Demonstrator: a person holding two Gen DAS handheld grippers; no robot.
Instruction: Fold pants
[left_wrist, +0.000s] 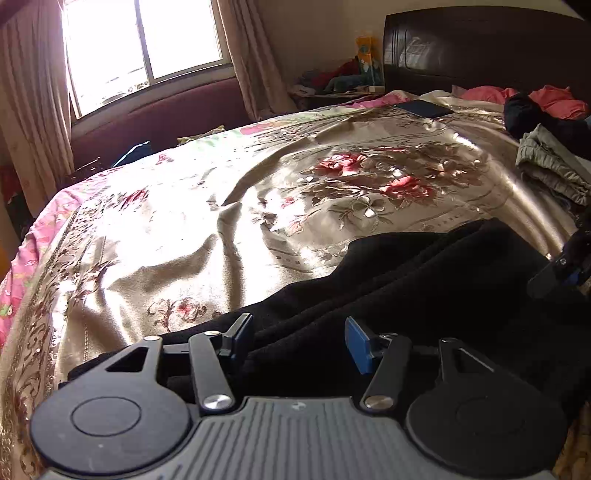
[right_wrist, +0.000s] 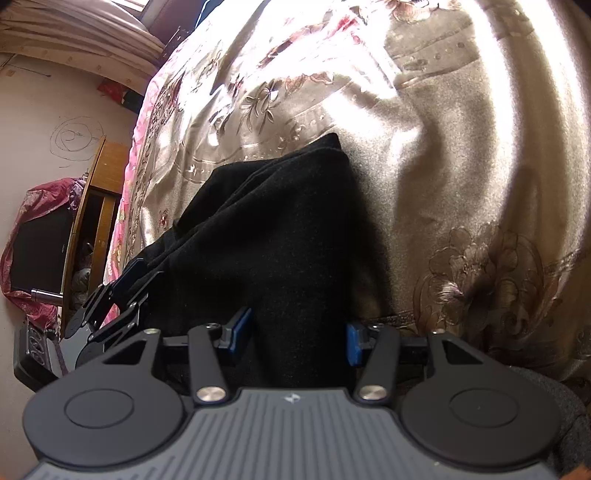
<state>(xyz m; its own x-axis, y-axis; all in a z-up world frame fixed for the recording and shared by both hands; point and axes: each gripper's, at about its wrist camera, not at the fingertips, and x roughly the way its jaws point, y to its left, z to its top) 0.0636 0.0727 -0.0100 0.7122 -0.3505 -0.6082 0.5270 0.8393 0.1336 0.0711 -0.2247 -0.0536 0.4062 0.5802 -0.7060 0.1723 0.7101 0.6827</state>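
Black pants (left_wrist: 424, 280) lie bunched on the shiny floral bedspread (left_wrist: 229, 206), near the bed's front edge. My left gripper (left_wrist: 299, 339) is open, its blue-padded fingers (left_wrist: 356, 343) spread just over the near edge of the pants. The right gripper shows at the right edge of the left wrist view (left_wrist: 561, 269), at the other end of the pants. In the right wrist view the pants (right_wrist: 280, 221) stretch away as a folded black strip, and my right gripper (right_wrist: 295, 338) is open with the cloth between its fingers. The left gripper (right_wrist: 122, 295) sits at the pants' left side there.
A pile of grey-green and dark clothes (left_wrist: 550, 166) lies at the bed's right side, with pink clothes (left_wrist: 554, 101) and a dark phone-like slab (left_wrist: 424, 108) near the dark headboard (left_wrist: 480, 48). A wooden stand (right_wrist: 96, 206) and pink bag (right_wrist: 37, 229) stand beside the bed.
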